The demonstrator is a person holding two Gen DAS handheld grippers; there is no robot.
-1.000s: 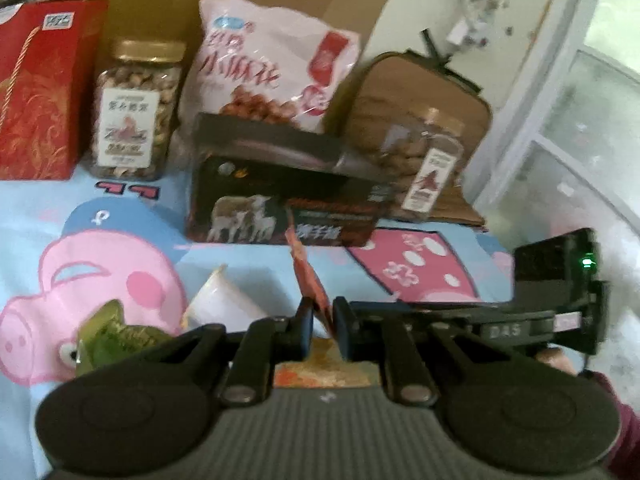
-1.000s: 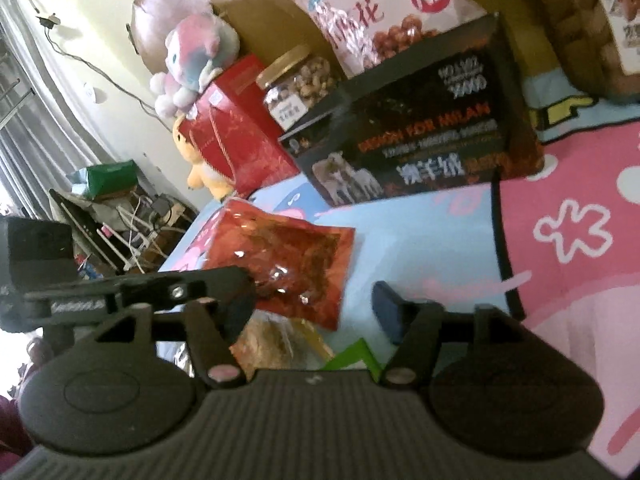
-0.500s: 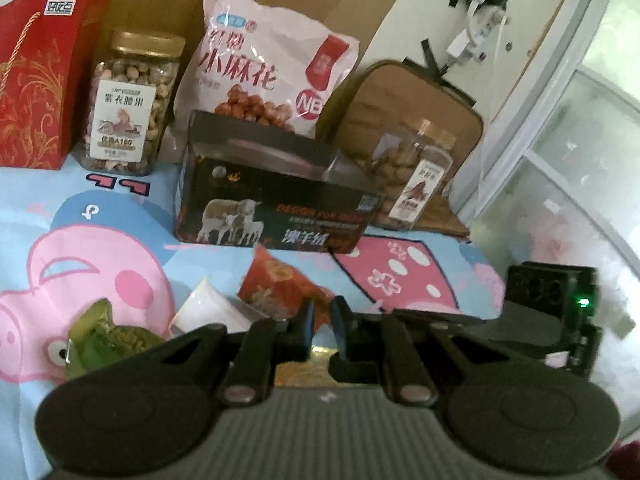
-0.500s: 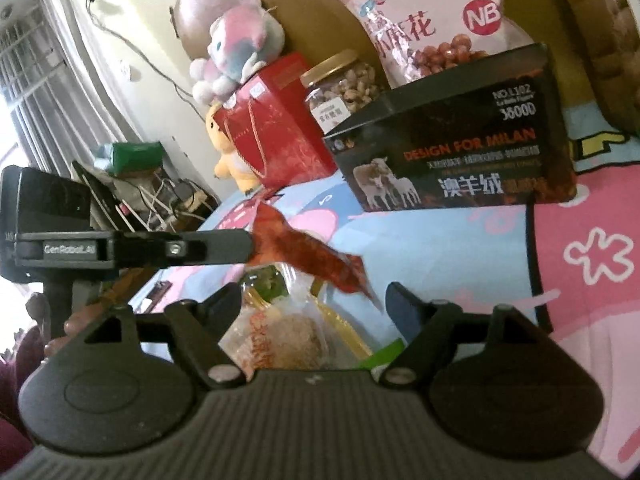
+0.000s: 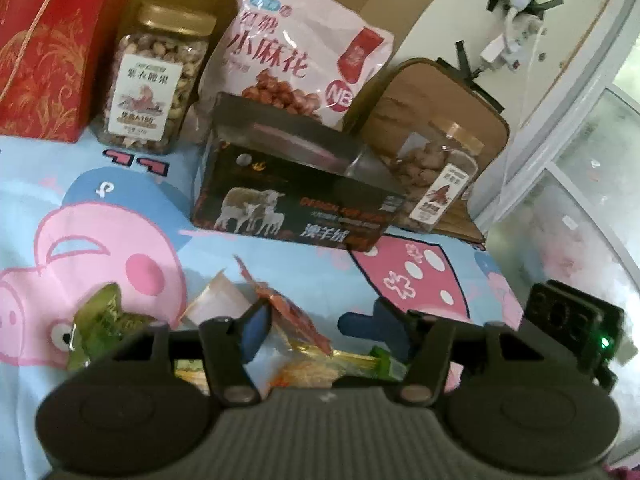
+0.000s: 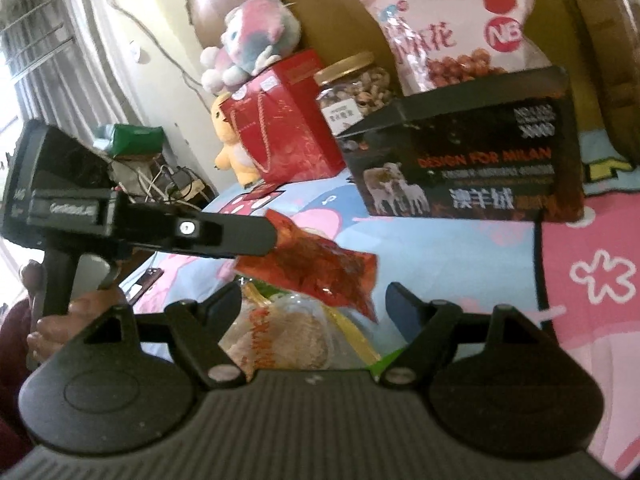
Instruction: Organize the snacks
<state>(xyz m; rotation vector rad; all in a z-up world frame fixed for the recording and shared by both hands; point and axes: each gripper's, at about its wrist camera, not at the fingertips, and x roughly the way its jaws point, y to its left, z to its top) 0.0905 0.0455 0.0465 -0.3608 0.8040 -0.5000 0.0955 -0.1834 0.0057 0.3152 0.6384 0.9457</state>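
A red snack packet (image 5: pixel 292 312) stands on edge between the fingers of my left gripper (image 5: pixel 308 320), leaning by the left finger. The jaws are opening and the pads do not press it. From the right wrist view, the packet (image 6: pixel 320 268) hangs at the left gripper's tip (image 6: pixel 272 236), over a small heap of packets. In that heap are a green one (image 5: pixel 100 324), a white one (image 5: pixel 216 300) and a clear one with brown crumbs (image 6: pixel 280 340). My right gripper (image 6: pixel 316 296) is open just before the heap and holds nothing.
At the back of the pig-print sheet (image 5: pixel 60 240) lies a black box with sheep (image 5: pixel 296 208). Behind it stand a pink snack bag (image 5: pixel 296 52), a nut jar (image 5: pixel 156 84), a second jar (image 5: pixel 436 176) and a red gift bag (image 5: pixel 48 48). A hand (image 6: pixel 60 320) holds the left gripper's handle.
The left jaws were shut on the red packet's edge and have now spread apart. The packet has tipped over the heap. The right jaws widened a little.
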